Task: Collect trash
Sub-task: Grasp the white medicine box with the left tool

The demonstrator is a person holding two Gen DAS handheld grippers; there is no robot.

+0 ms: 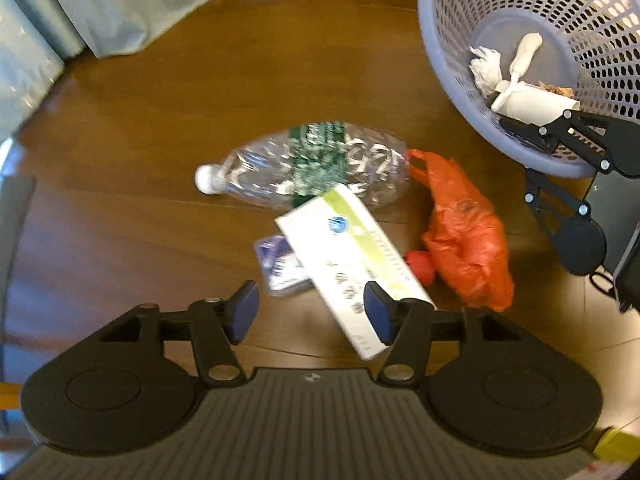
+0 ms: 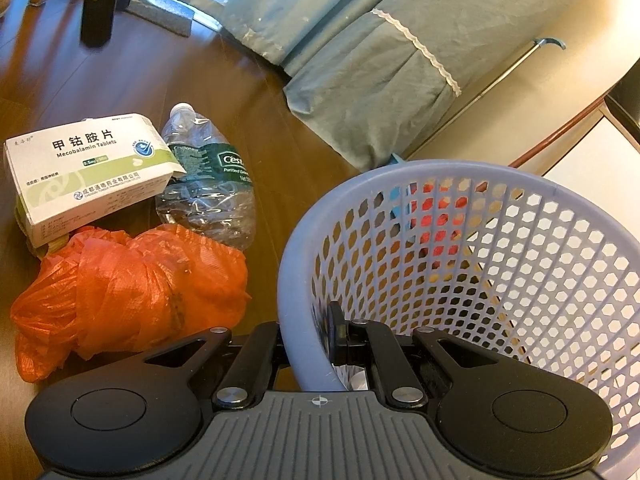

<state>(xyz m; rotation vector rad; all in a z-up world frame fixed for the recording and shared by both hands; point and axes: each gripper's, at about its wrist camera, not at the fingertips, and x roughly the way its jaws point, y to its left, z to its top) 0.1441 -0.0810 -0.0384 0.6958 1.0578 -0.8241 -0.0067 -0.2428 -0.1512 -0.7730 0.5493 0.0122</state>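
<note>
Trash: a small heap is seen on the brown wooden floor (image 1: 160,92), at the centre of the left wrist view and at the left of the right wrist view.
Bottle: a crushed clear plastic bottle (image 1: 312,164) with a white cap and green label is laid on its side, cap toward the left of the left wrist frame.
Box: a white and green tablet box (image 1: 352,256) is propped on the heap, one end resting against the bottle.
Orange bag: a crumpled orange plastic bag (image 1: 464,236) is found just right of the box, between the heap and the basket.
Small items: a purple and white packet (image 1: 280,264) is tucked under the box, and a red piece (image 1: 420,266) sits against the bag; what the red piece is cannot be told, since the view is blurred.
Basket: a lilac perforated basket (image 1: 444,56) is placed at the upper right of the left wrist frame, with crumpled white paper (image 1: 486,70) and a cardboard roll (image 1: 532,102) inside.
Left gripper (image 1: 312,312): the jaws are spread wide and nothing is held; its blue pads (image 1: 246,310) are poised over the near end of the box.
Right gripper (image 2: 310,338): the jaws are closed onto the basket's rim, one finger outside the wall and one inside.
Background: blue-grey fabric (image 2: 380,60) is draped at the top of the right wrist frame.
</note>
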